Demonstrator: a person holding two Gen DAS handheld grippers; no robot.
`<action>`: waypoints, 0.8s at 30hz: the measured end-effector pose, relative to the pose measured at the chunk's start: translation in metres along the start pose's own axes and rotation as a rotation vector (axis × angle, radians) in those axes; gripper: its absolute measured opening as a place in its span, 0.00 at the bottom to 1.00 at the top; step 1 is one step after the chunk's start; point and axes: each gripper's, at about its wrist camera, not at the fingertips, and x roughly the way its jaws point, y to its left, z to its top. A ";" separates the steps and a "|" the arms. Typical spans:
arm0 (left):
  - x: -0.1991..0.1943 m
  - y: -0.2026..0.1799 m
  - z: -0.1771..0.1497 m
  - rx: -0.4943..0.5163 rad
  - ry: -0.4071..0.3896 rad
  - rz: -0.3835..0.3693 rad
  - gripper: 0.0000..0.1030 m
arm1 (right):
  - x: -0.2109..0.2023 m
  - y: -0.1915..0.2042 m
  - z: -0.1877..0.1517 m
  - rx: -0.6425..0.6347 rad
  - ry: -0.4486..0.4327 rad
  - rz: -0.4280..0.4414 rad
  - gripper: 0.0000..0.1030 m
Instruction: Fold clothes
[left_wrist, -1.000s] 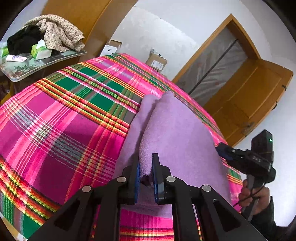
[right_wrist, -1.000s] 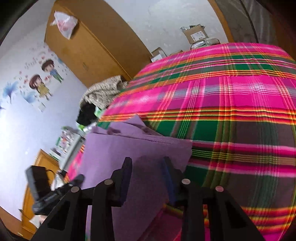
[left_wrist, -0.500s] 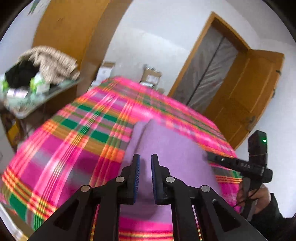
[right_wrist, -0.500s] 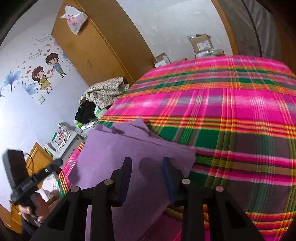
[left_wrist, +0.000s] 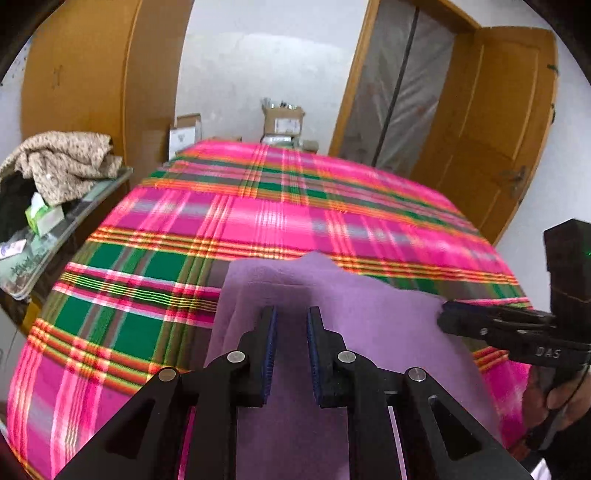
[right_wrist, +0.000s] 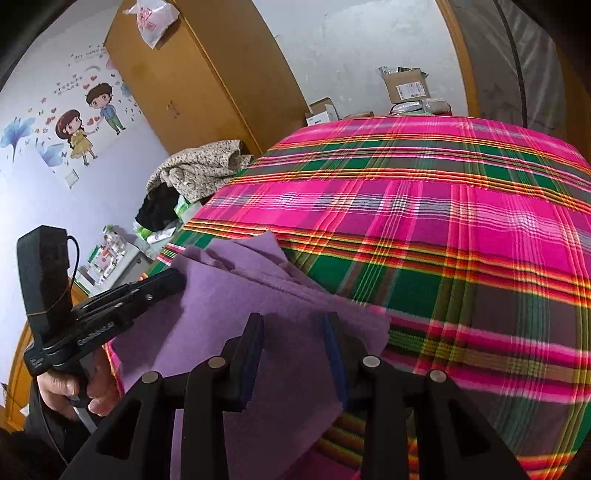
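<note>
The left tongs (left_wrist: 290, 345) have let go of the purple cloth (left_wrist: 332, 314) and lifted, now apart. It lies folded low on the bed (left_wrist: 258, 206). The right tongs (right_wrist: 293, 354) hang apart above it; next fold can start.

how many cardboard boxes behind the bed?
3 visible: a white-faced box by the wardrobe, an open brown box against the back wall, and a low one between them. The bed may hide more.

Home bedroom: bed (right_wrist: 461, 229) under pink plaid cover, wooden wardrobe (right_wrist: 192, 81), cartoon couple wall stickers (right_wrist: 88, 118), wooden door (left_wrist: 491, 122), clothes heap (left_wrist: 62, 162) on side table (left_wrist: 74, 218).
</note>
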 end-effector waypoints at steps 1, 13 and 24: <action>0.005 0.003 0.000 -0.001 0.006 -0.001 0.16 | 0.003 0.000 0.001 -0.008 0.004 -0.007 0.34; 0.010 0.026 -0.004 -0.082 0.018 -0.014 0.02 | 0.024 -0.003 0.008 -0.058 0.019 -0.045 0.39; -0.048 0.012 -0.055 -0.039 -0.032 0.015 0.03 | -0.033 0.032 -0.030 -0.173 -0.025 0.074 0.38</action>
